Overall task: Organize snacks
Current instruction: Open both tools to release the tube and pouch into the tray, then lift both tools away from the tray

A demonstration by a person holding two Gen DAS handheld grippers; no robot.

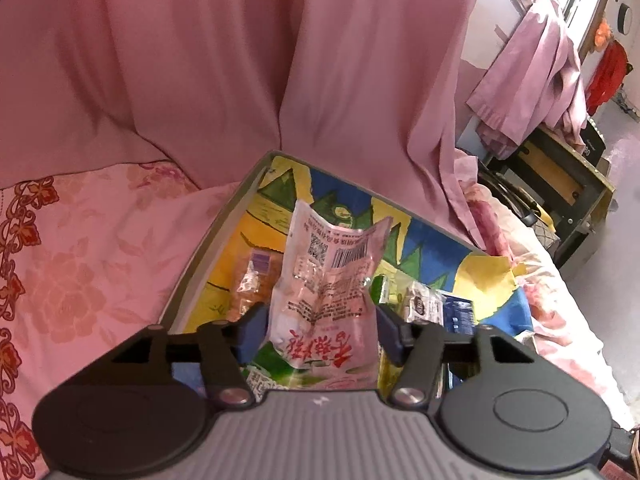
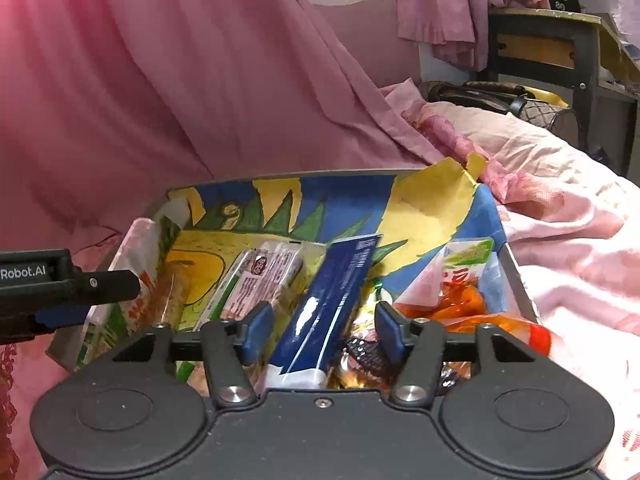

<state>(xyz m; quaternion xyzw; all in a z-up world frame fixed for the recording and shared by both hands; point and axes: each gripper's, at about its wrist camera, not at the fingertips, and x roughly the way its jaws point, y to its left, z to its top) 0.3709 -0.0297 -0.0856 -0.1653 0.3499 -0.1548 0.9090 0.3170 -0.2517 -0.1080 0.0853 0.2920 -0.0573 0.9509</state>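
Left gripper (image 1: 320, 332) spread, blue pads (image 1: 252, 332) standing off either side of a crinkled pink-and-clear snack packet (image 1: 326, 276); small gaps visible on both sides, so not pinching, though contact low down cannot be ruled out from this angle. Packet propped upright between the pads, barcode and printed text facing the camera, red characters near its lower end, resting inside the box (image 1: 224, 220). Beside it on the left an orange-tinted packet (image 1: 254, 280); to the right a green-edged packet (image 1: 380, 288) and a small white-and-dark one (image 1: 424, 306).

Right gripper (image 2: 320, 332) likewise spread, pads (image 2: 256, 332) apart over the box (image 2: 516, 276) without pressing on anything. Directly below the gap, a long dark blue packet (image 2: 332, 304) lying lengthwise, white at its near end. Left of that a clear wrapped snack with a red round logo (image 2: 260, 276); right of it a packet of orange pieces with a green-labelled top (image 2: 460, 288); gold and dark wrappers (image 2: 360, 356) near the right pad, contents hard to read. Left gripper's black finger entering from the left edge beside the upright pink packet.

Box lined with bright yellow, blue and green painted paper (image 2: 280, 216), sitting on a pink floral bedsheet (image 1: 88, 272). Pink curtain (image 1: 240, 60) hanging behind; a dark-framed table (image 2: 560, 52) off to the right.
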